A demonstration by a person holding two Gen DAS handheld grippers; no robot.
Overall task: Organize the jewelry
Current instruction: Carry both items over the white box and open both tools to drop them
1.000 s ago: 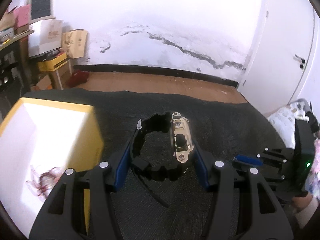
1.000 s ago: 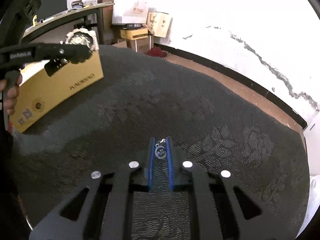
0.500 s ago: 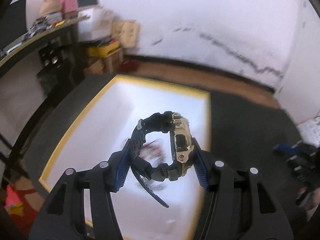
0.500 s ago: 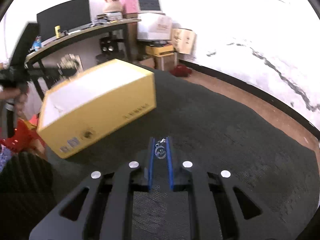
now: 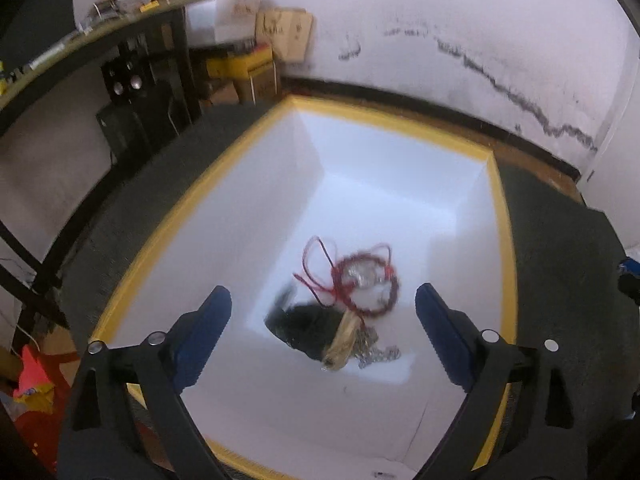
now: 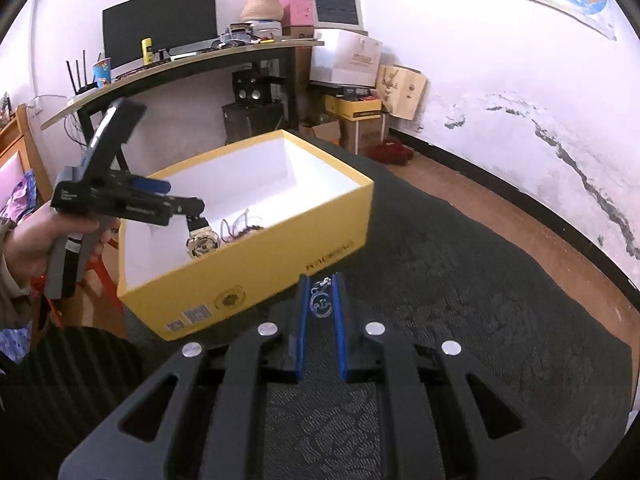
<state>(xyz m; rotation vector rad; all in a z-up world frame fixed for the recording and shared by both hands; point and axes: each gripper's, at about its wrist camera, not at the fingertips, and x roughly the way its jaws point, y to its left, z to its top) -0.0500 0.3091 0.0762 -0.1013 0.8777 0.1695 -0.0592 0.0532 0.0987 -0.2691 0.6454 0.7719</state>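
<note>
1. We held the L gripper over the open yellow box, fingers spread wide apart w/ nothing between them. Judged reason: positioned above the opening so a piece falls straight inside rather than onto the cloth.
2. Watch (black strap, gold case) lay on the white box floor at approx 6 o'clock of the interior in the L wrist view. It was blurred, so we could not tell if it had settled. In the R wrist view the gold face showed just below the L gripper's tip.
3. Box contents besides the watch: red cord bracelet w/ a silvery charm, touching the watch at its 12 o'clock; silver chain at the watch's 4 o'clock. No dividers seen; single compartment.
4. R gripper was clamped narrow on a small silver pendant w/ clasp, held above the dark patterned tablecloth. The box sat at approx 10 o'clock from it, near. Judged reason: the pendant waits as the next piece for the box.
5. Risk (judgement): loose pieces in one compartment will tangle, chain esp.
</note>
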